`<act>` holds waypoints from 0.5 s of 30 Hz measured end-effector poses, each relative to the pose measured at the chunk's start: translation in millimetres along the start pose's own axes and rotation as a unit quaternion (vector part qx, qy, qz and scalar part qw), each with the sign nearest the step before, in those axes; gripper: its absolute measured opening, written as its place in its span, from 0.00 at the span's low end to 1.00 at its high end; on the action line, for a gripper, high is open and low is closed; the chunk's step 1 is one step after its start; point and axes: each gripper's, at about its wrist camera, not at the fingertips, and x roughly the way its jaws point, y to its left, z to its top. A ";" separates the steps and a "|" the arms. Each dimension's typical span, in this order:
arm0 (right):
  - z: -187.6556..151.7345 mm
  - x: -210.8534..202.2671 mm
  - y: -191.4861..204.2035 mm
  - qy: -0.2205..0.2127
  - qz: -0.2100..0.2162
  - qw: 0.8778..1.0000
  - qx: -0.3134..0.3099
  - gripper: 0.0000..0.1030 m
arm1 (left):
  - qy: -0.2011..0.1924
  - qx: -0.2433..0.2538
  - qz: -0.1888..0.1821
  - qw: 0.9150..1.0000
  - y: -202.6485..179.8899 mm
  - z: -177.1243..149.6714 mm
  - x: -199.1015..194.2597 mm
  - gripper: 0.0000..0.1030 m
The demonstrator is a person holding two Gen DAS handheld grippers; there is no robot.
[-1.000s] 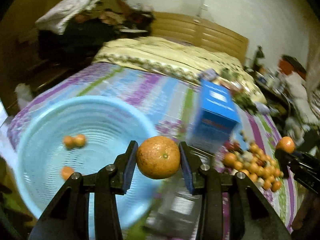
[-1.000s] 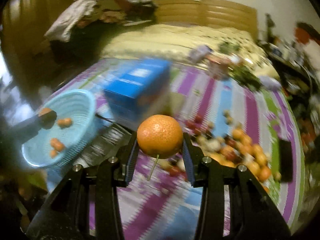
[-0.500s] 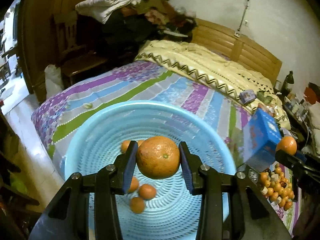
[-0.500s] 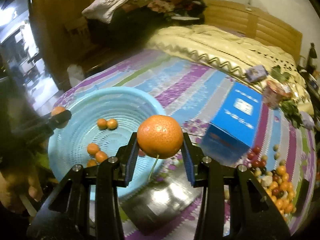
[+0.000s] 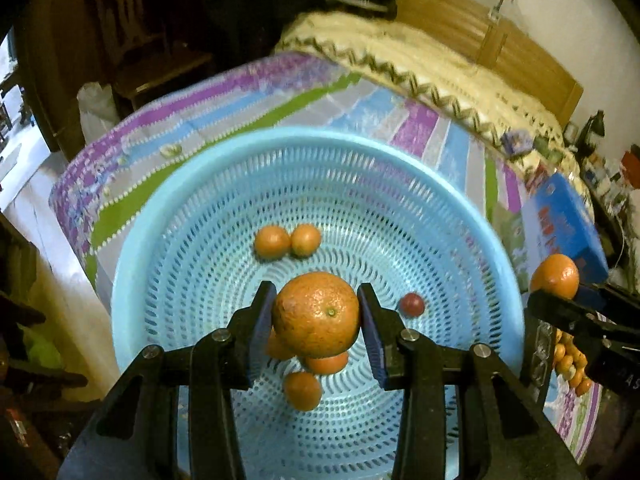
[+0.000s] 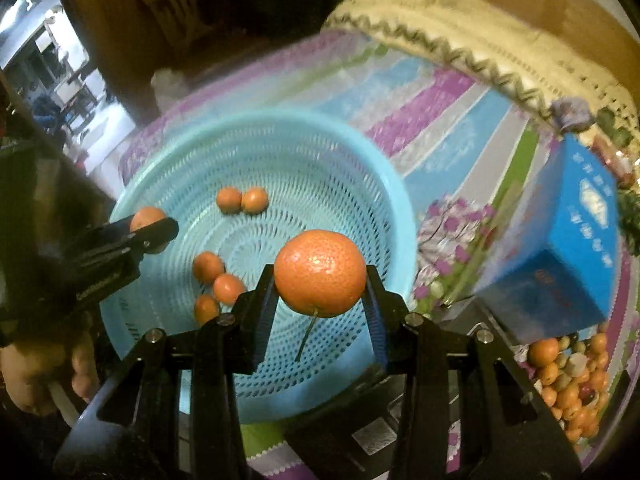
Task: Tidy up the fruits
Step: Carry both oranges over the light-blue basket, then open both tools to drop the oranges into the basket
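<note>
Where the striped bedspread (image 5: 224,120) covers the bed, from largest thing down: pale blue perforated basket (image 5: 360,184) resting on it, filling most of the left wrist view and sitting left of centre in the right wrist view (image 6: 320,152). Blue carton (image 6: 568,248) standing just right of the basket. Heap of mixed small fruits (image 6: 568,380) lying beyond the carton, at the lower right. Left claw (image 5: 316,316) poised over the basket's middle, pinching a mottled orange (image 5: 316,314) between both blue pads. Right claw (image 6: 320,276) over the basket's right portion, pinching a brighter orange with a stem (image 6: 320,272) hanging below it; same fruit seen at the right edge of the left wrist view (image 5: 555,276). Inside the basket: pair of small oranges (image 5: 286,241) touching at the far side, three more clustered under the left claw, one dark red fruit (image 5: 412,304) alone. Bare hand (image 6: 36,372) gripping the left handle, lower left.
</note>
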 end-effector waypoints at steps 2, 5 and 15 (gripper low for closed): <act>-1.0 5.9 -0.6 0.013 0.000 1.000 -0.001 0.41 | 0.012 0.002 0.002 1.000 1.8 -0.9 6.3 0.42; -4.0 9.5 -1.5 0.023 0.005 1.000 0.000 0.41 | 0.029 0.003 0.003 1.000 3.4 -3.8 13.9 0.41; -6.6 15.0 -0.8 0.033 0.012 0.999 0.000 0.41 | 0.042 0.003 0.001 0.999 2.7 -6.7 20.5 0.41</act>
